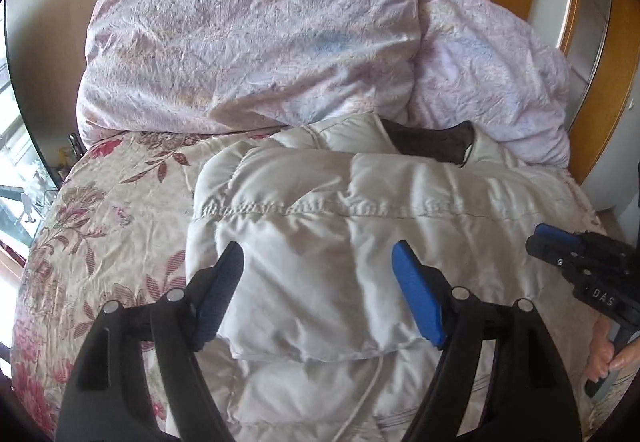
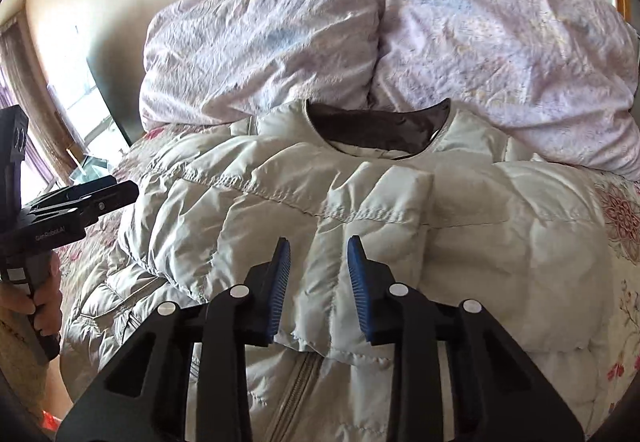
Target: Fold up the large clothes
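Your left gripper (image 1: pixel 318 292) and right gripper (image 2: pixel 318 284) both hang released, fingers apart, above the white quilted puffer jacket (image 2: pixel 360 210). Expect it light, soft, puffy and probably slippery, so pinch the stitched seam just ahead of your fingers.

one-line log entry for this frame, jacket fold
stage: sleeves folded across chest | white puffer jacket flat on bed | left tool open, empty | right tool open, empty | pillows behind collar
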The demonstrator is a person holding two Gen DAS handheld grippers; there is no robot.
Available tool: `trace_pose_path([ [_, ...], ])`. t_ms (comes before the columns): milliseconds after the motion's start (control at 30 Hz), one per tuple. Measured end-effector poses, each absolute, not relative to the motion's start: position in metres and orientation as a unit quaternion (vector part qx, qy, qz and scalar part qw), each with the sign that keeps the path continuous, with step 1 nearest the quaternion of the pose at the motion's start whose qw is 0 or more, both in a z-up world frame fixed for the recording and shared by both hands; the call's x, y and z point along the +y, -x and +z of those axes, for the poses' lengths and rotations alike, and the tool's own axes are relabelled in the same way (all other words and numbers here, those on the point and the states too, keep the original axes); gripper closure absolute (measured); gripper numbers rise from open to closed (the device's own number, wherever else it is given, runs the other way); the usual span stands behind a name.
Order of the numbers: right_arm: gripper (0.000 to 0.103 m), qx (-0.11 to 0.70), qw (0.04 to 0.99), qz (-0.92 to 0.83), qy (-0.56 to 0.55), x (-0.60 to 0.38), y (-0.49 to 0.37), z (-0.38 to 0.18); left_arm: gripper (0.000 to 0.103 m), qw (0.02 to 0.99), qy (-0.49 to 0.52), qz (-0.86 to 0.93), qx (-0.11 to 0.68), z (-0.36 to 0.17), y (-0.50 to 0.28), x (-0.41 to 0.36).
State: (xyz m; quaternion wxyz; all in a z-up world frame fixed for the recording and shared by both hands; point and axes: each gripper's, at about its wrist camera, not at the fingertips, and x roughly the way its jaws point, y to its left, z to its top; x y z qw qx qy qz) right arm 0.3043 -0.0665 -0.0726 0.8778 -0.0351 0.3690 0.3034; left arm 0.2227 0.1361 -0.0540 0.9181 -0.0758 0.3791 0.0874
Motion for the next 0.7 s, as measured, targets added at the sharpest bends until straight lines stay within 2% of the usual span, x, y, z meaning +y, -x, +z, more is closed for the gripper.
trace_pose_path([
  [233,0.075,0.386,0.877,0.276,0.078,-0.052,-0.328,-0.097,0.026,0.898,0.076,0.116,0.417,-0.09,-0.24,0.156],
  [433,0.075,0.402,0.87,0.271,0.085,-0.048,-0.346,-0.12,0.021,0.895,0.067,0.12,0.424,-0.11,-0.251,0.159],
  [700,0.075,0.404,0.861,0.309,0.023,-0.063,-0.357,-0.131,0.018,0.893,0.079,0.123,0.426,-0.128,-0.259,0.164],
])
